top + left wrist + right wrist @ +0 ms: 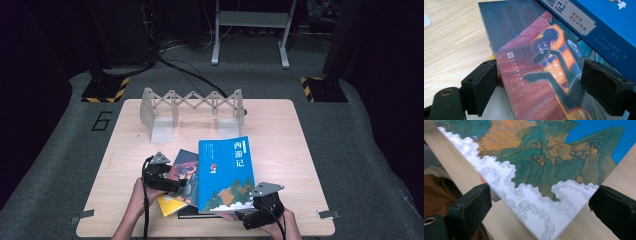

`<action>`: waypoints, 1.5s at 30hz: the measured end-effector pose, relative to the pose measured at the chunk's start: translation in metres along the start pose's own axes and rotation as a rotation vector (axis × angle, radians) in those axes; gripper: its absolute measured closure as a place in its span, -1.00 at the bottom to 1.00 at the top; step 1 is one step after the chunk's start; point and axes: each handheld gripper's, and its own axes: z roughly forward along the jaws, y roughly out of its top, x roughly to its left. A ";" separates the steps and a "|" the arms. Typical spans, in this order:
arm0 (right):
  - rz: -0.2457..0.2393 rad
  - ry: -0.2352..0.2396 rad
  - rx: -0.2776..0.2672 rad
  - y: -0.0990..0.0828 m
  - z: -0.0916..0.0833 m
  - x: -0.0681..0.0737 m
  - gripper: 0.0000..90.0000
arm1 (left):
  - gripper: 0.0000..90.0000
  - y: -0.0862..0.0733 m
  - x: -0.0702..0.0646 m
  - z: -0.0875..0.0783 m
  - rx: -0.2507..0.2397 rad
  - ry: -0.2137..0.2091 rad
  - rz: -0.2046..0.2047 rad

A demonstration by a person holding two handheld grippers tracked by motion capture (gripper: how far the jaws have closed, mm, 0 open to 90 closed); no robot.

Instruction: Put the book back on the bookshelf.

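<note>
A blue book (225,170) with Chinese title letters lies on top of a loose pile at the table's front. Half under its left side lies a dark book (185,167) with a red and orange cover (524,62). My left gripper (176,186) is over that dark book's left edge, open (541,67): one jaw stands off the edge, the other above the cover. The blue book (609,22) crosses the corner of that view. My right gripper (250,212) is open (542,191) around the blue book's near right corner (544,157), pads apart from it.
A yellow book (167,204) and a black book (192,212) stick out under the pile. A grey folding book rack (192,107) stands at the back of the wooden table (280,135). Stands and cables are on the floor beyond.
</note>
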 end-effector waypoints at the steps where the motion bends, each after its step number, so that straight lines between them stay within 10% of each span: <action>1: 0.013 0.006 0.012 0.002 0.003 0.000 -1.00 | -0.68 0.000 0.000 0.000 0.001 0.000 0.004; 32: -0.008 0.079 -0.001 0.039 0.019 -0.017 -0.95 | -0.76 0.001 0.004 0.001 0.012 -0.033 -0.008; 45: 0.088 0.081 -0.106 0.040 -0.010 -0.043 -0.95 | -1.00 0.025 0.026 -0.006 -0.038 0.017 -0.118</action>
